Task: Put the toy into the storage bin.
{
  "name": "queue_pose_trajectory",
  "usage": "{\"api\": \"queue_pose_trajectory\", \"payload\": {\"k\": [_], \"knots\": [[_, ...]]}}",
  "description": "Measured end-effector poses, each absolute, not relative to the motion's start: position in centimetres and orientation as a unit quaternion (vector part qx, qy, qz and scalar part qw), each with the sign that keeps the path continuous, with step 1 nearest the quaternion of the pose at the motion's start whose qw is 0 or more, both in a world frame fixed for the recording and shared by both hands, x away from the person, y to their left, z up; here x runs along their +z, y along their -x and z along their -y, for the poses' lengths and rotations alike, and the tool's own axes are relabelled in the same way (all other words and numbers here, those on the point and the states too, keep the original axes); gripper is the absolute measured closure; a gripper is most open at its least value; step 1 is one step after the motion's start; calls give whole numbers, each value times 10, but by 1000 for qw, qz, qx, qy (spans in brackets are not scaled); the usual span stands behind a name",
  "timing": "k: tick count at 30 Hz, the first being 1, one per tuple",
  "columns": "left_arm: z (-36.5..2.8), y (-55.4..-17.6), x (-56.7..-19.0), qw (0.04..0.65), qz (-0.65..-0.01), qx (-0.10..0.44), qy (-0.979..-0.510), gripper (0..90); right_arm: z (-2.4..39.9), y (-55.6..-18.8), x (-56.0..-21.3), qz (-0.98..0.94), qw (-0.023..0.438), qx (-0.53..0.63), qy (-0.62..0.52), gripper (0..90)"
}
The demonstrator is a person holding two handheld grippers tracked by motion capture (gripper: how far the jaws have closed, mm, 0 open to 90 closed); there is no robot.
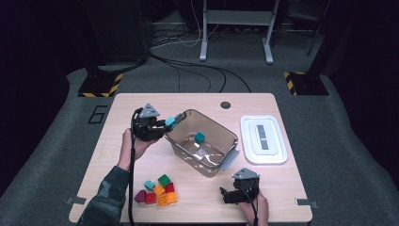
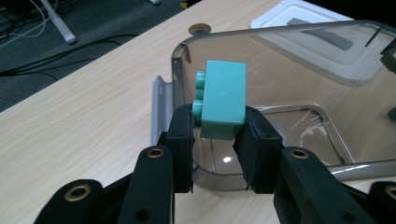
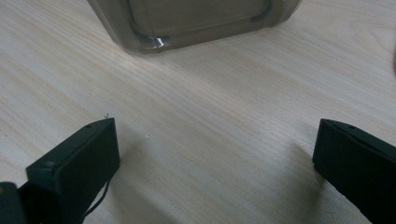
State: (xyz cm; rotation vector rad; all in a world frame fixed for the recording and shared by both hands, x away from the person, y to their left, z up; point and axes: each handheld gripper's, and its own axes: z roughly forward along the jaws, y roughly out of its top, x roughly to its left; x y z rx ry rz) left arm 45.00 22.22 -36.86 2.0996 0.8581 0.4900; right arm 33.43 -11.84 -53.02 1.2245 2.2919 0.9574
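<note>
Teal brick [image 2: 223,99] sits clamped between your left gripper [image 1: 165,124] jaws, studs turned sideways, held right at the near-left rim of the smoky clear bin [image 1: 186,141]. You've pinched it low, so most of the brick sticks out above the pads; my guess is that's so it falls free the moment you let go over the opening. It looks just at the rim, not yet well over the inside (hard to be exact from above).

Your right gripper [image 1: 228,194] rests on the table [image 1: 141,101] near its front edge, jaws wide apart, nothing between them, pointed at the bin's near wall. Looks parked out of the way while the left does the carrying.

Bin contents: one teal brick [image 1: 200,137] already lying on the floor of it, nothing else I can make out. White lid [image 1: 263,139] lies flat on the table to the bin's right, off the bin, so the top is open for drops.

Loose pile of bricks [image 1: 157,190] (red, orange, green, teal) waits by your left forearm, well apart from the bin.
</note>
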Motion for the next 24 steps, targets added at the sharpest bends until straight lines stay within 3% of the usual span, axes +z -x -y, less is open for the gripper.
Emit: {"api": "queue_pose_trajectory", "payload": {"k": [12,18,24], "knots": [[-210,-462,-380,386,-341,173,-840,652,118,-334,-530,-813,184,340,-435,0],[-213,-459,-377,383,-349,181,-836,414,118,-334,-530,-813,184,340,-435,0],[-220,-447,-372,396,-352,183,-828,285,118,-334,-530,-813,184,340,-435,0]]}}
